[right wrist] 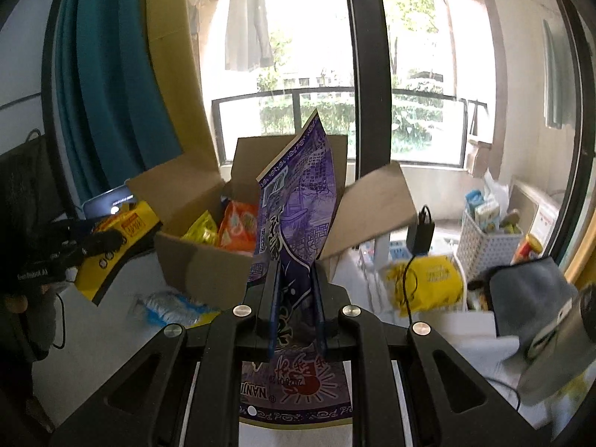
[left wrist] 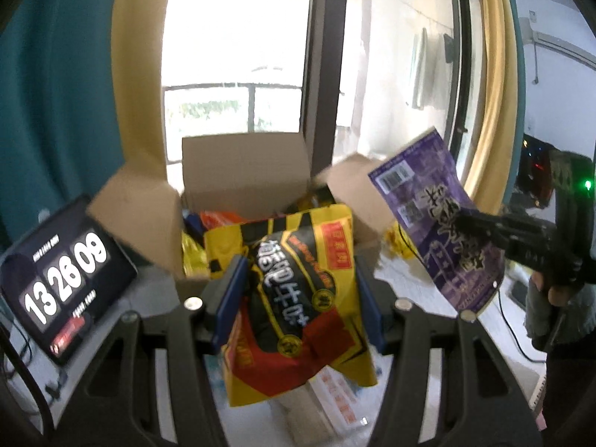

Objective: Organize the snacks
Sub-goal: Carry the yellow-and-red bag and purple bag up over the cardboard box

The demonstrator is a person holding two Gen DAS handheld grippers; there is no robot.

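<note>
- Left hand-held gripper [left wrist: 298, 294] is clenched on a yellow-and-black snack bag [left wrist: 294, 298], its blue pads pressing the bag's two sides; the bag hangs clear of the surface [right wrist: 111, 320], just short of the cardboard box [left wrist: 246, 171].
- Left of this hand-held gripper, a tablet [left wrist: 63, 279] showing a clock leans on the surface, close to the box's left flap [left wrist: 138, 219].
- The box stands open ahead of both hand-held grippers, all flaps up or splayed outward. Inside lie an orange packet [right wrist: 238, 225] and a yellow packet [right wrist: 203, 229]; deeper contents are hidden.
- Right hand-held gripper [right wrist: 296, 298] is clenched on a flat purple snack bag [right wrist: 298, 201], which stands upright before the box's near wall, its top edge above the rim.
- Right of it, the splayed right flap [right wrist: 376, 208] narrows the way in.
- Farther right: a yellow pouch [right wrist: 428, 283], a white perforated basket [right wrist: 484, 246] holding cartons, and a grey cloth [right wrist: 529, 298] crowding the surface.
</note>
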